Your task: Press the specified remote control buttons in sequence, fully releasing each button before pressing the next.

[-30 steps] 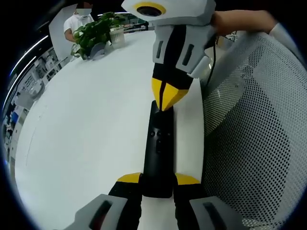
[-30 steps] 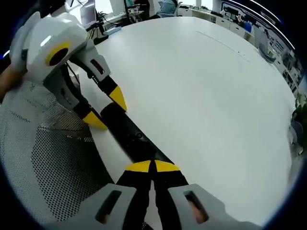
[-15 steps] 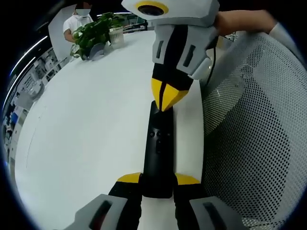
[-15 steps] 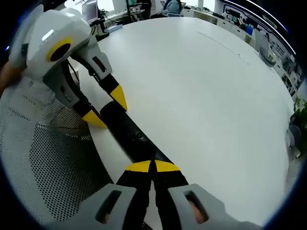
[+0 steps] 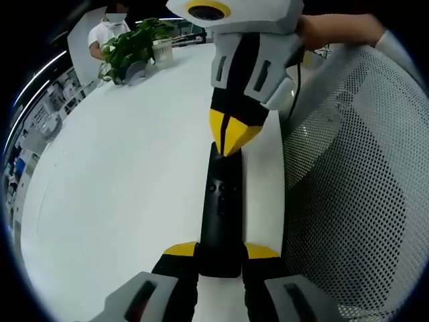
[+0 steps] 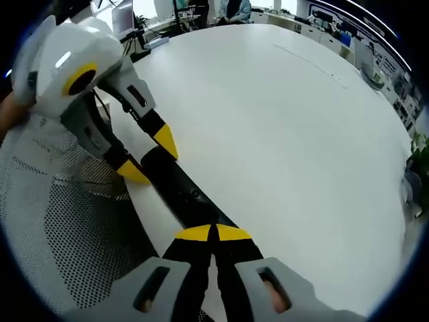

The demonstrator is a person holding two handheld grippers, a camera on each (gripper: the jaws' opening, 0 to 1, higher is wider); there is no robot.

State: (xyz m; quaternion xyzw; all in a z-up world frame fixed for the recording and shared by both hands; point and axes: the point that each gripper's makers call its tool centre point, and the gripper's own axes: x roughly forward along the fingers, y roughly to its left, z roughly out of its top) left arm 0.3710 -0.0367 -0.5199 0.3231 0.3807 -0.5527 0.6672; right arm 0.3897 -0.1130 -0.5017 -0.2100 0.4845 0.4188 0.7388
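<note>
- Barely anything has shifted since a second ago: the right hand-held gripper (image 5: 231, 144) has edged a touch further up the left gripper view, its closed yellow tips still at the far end of the remote.
- Far left in the left gripper view, a potted plant (image 5: 131, 47) sits at the far edge of the white counter (image 5: 120, 174), and a person in white stands behind it.
- Centre of that view: the black remote control (image 5: 220, 215) lies lengthwise on the counter, near its edge.
- Left hand-held gripper (image 5: 221, 253) has its jaws partly open, one yellow tip on each side of the remote's near end, clamping it.
- Right hand-held gripper's jaws are pressed together, tips down on the remote's top end; in the right gripper view (image 6: 213, 233) they meet over the remote (image 6: 181, 188).
- Right of the counter, a white mesh chair back (image 5: 348, 181) stands just beside it.
</note>
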